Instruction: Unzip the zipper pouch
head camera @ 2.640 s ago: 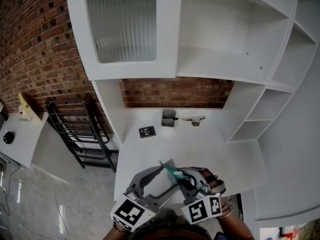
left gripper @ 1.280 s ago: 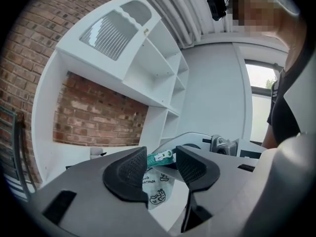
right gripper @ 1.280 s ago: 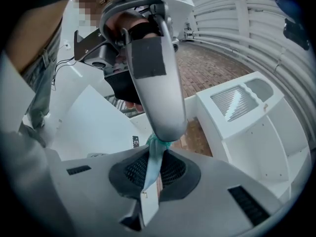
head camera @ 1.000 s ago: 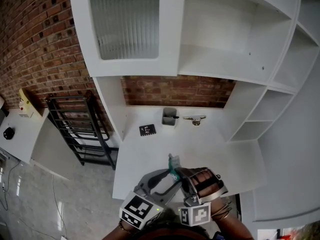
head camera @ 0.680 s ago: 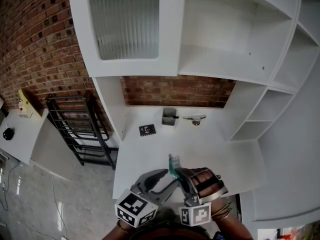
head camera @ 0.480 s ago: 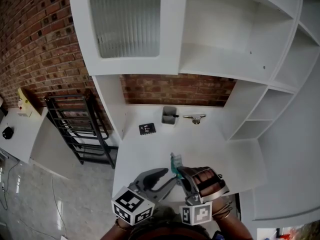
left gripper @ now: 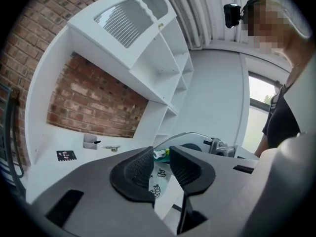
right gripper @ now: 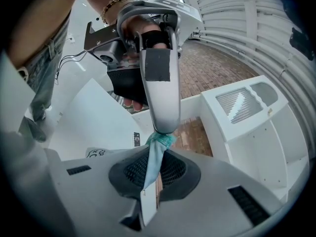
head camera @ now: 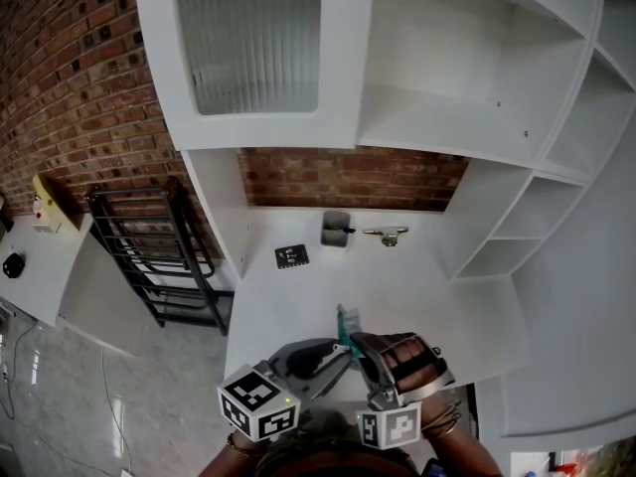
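Jaws of the right hand-held gripper (right gripper: 157, 156) are squeezed shut on the zipper pouch (right gripper: 152, 171). It is a soft, floppy cloth bag with a blue-green edge, and it hangs limp between the bumpy black pads. In the left gripper view its side looks white with little black drawings. The pouch is up in the air, close to the person, above the near edge of the flat white worktop (head camera: 298, 301).

The smooth grey left hand-held gripper (left gripper: 161, 155) comes in from the other side. Its jaws have just been closing and now stand only a little way apart. The blue-green top end of the pouch is right at their tips. A thin gap shows between the pads, so I think they are not pinching yet.

I think the job is only at its start. One end of the pouch is held firm. What is left is to catch the little pull and slide it along the zip. No view shows the zip teeth well, so I cannot tell if any of it is open.

Farther back on the worktop sit a small grey cup (head camera: 336, 230), a flat black card (head camera: 290, 257) and a shiny metal thing (head camera: 385, 236). Behind them is a rough red brick wall (head camera: 348, 182). Above it are smooth white shelves (head camera: 447, 68) and a door of ribbed glass (head camera: 248, 38).
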Demonstrator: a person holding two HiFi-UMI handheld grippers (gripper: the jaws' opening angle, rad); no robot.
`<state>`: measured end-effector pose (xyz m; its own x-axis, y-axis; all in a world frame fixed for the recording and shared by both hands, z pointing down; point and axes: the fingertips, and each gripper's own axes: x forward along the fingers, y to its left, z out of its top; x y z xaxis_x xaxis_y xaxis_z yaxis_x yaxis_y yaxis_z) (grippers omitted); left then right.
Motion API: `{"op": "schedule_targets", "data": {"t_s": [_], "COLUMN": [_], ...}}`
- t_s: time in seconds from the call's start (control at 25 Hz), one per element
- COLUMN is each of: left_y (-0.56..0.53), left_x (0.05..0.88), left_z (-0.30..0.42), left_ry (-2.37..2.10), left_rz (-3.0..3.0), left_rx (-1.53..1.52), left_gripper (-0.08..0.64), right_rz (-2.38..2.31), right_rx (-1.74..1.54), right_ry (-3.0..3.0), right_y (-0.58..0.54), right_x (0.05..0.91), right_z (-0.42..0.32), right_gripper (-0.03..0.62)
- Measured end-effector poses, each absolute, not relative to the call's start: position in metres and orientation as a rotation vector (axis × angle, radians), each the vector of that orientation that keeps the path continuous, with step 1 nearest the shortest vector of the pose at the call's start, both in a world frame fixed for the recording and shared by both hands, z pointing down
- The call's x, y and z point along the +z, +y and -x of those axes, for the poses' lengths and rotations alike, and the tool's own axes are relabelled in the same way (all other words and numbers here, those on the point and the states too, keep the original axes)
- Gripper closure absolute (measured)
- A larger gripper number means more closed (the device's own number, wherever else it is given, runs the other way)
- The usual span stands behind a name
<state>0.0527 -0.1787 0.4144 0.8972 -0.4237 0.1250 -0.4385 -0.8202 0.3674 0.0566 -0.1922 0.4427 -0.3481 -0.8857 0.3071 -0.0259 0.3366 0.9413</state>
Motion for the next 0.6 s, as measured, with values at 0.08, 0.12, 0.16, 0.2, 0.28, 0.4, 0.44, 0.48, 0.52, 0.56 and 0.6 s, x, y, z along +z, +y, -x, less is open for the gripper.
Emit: {"op": "schedule_targets", "data": {"t_s": [0.08, 0.12, 0.16, 0.2, 0.28, 0.4, 0.44, 0.48, 0.52, 0.56, 0.6], "left_y": [-0.1797, -0.1803, -0.181, -0.1816, -0.1824, -0.183, -0.1829, -0.1824, -0.1816, -0.1809, -0.1804], "left_x": [0.4156, 0.4161, 0.4167, 0.4171, 0.4178, 0.4175, 0.4172, 0.4168, 0.4166, 0.4166, 0.4165], "left_z": [-0.052, -0.0516, -0.0509, -0.0501, -0.0484, -0.0459, -0.0451, -0.0448, -0.0449, -0.0452, -0.0456], "left_ry": [-0.617, -0.613, -0.614, -0.616, -0.615, -0.594, -0.586, -0.575, -0.564, -0.555, -0.548], "left_rz": [-2.655, -2.647, -2.642, -2.64, -2.636, -2.624, -2.62, -2.617, -2.612, -2.608, -2.603], "left_rx": [0.04, 0.033, 0.027, 0.024, 0.02, 0.02, 0.02, 0.019, 0.017, 0.014, 0.012], "left_gripper": [0.468, 0.47, 0.477, 0.488, 0.494, 0.507, 0.527, 0.539, 0.548, 0.552, 0.554], "right_rz": [-0.829, -0.828, -0.827, -0.826, -0.825, -0.822, -0.822, -0.821, -0.82, -0.82, -0.821], "right_rx": [-1.15, -1.15, -1.151, -1.151, -1.151, -1.146, -1.145, -1.143, -1.141, -1.138, -1.135], "right_ry": [-1.661, -1.66, -1.659, -1.658, -1.654, -1.651, -1.651, -1.651, -1.652, -1.654, -1.656], "right_y": [-0.1927, -0.193, -0.1932, -0.1934, -0.194, -0.1946, -0.1944, -0.1939, -0.1933, -0.1927, -0.1923], "right_x": [0.4436, 0.4441, 0.4446, 0.445, 0.4456, 0.4462, 0.4463, 0.4466, 0.447, 0.4472, 0.4471], "right_z": [-0.0565, -0.0566, -0.0565, -0.0561, -0.0551, -0.0538, -0.0534, -0.053, -0.0528, -0.0528, -0.053], "right_gripper": [0.583, 0.583, 0.583, 0.583, 0.583, 0.583, 0.583, 0.583, 0.583, 0.583, 0.583]}}
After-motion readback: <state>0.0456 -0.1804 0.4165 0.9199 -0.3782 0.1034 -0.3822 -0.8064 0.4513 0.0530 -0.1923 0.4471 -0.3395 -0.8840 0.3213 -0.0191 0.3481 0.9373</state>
